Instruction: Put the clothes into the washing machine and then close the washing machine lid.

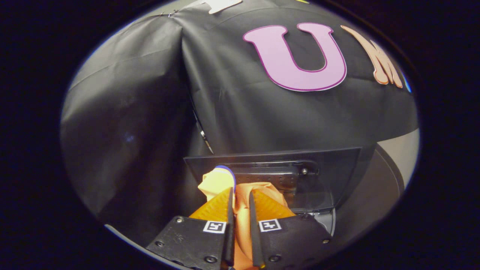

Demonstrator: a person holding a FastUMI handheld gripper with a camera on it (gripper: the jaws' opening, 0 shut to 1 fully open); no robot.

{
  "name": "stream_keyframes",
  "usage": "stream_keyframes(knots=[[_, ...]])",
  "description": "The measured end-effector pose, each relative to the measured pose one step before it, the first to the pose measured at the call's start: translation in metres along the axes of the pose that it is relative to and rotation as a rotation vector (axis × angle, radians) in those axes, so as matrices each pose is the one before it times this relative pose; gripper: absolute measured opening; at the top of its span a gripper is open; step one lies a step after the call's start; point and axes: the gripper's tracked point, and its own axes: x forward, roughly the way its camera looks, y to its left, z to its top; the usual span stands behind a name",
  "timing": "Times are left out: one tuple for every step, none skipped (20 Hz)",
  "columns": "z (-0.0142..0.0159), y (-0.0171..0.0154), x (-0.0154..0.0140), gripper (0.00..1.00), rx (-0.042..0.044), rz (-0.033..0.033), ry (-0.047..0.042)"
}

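The gripper [240,197] has its two fingers squeezed tight on a piece of orange cloth [243,221]. The cloth is pinched between the fingers and bunches up above their tips. Its top part is yellow with a thin blue edge. Just beyond the fingers stands the open lid [330,168] of the washing machine [325,219], dark and tipped up. A bit of the machine's pale rim peeks out beside the right finger. Behind the lid hangs the black cloth wall [150,93].
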Motion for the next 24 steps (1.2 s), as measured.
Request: stream_keyframes(knots=[[-0.00402,0.00010,0.00090,0.24,-0.00083,-0.00024,-0.00105],[0.00501,-0.00048,-0.00129,0.30,0.00399,0.00915,-0.02455],[0.00595,-0.00592,0.00329,0.37,-0.00110,-0.01369,-0.02845],[0.00202,-0.00268,0.00315,0.45,-0.00319,-0.00560,-0.02088],[0.00127,-0.00164,-0.00348,0.54,0.00158,0.00342,-0.00981],[0.00326,-0.00327,0.00191,0.63,0.00389,-0.00830,-0.00600],[0.00435,-0.00114,0.00416,0.71,0.00117,-0.00496,-0.01336],[0.00484,-0.00105,0.00082,0.80,-0.00253,-0.00246,-0.01753],[0.00749,-0.00218,0.00045,0.89,-0.00581,-0.00448,-0.02446],[0.00601,-0.00150,0.00284,0.97,-0.00414,-0.00914,-0.02306],[0.00462,-0.00139,0.00296,0.97,-0.00156,-0.01337,-0.01130],[0.00420,-0.00147,0.00216,0.97,0.00129,-0.01114,-0.00960],[0.00512,-0.00025,0.00347,0.97,0.00595,-0.00740,-0.01671],[0.00414,-0.00105,0.00249,0.97,0.00402,-0.01133,-0.01108],[0.00236,-0.00143,0.00460,0.97,0.00254,-0.01251,-0.00601],[0.00250,-0.00289,0.00733,0.97,0.00244,-0.02073,-0.00566],[0.00230,-0.00506,0.00590,0.97,0.00201,-0.02454,0.00004],[-0.00027,-0.00062,0.00488,0.97,0.00261,-0.01907,0.00413],[0.00325,-0.00082,0.00872,0.97,-0.00204,-0.01230,-0.00382],[0.00568,-0.00117,0.00808,0.97,-0.00847,-0.01542,-0.00583],[0.00220,-0.00249,0.00594,0.97,-0.01150,-0.01564,-0.00743],[0.00147,0.00092,0.00654,0.97,-0.01845,-0.00799,0.00151],[-0.00164,0.00139,0.00602,0.97,-0.02662,-0.00709,0.01109],[-0.00056,0.00079,0.00604,0.97,-0.02814,-0.00606,0.00590]])
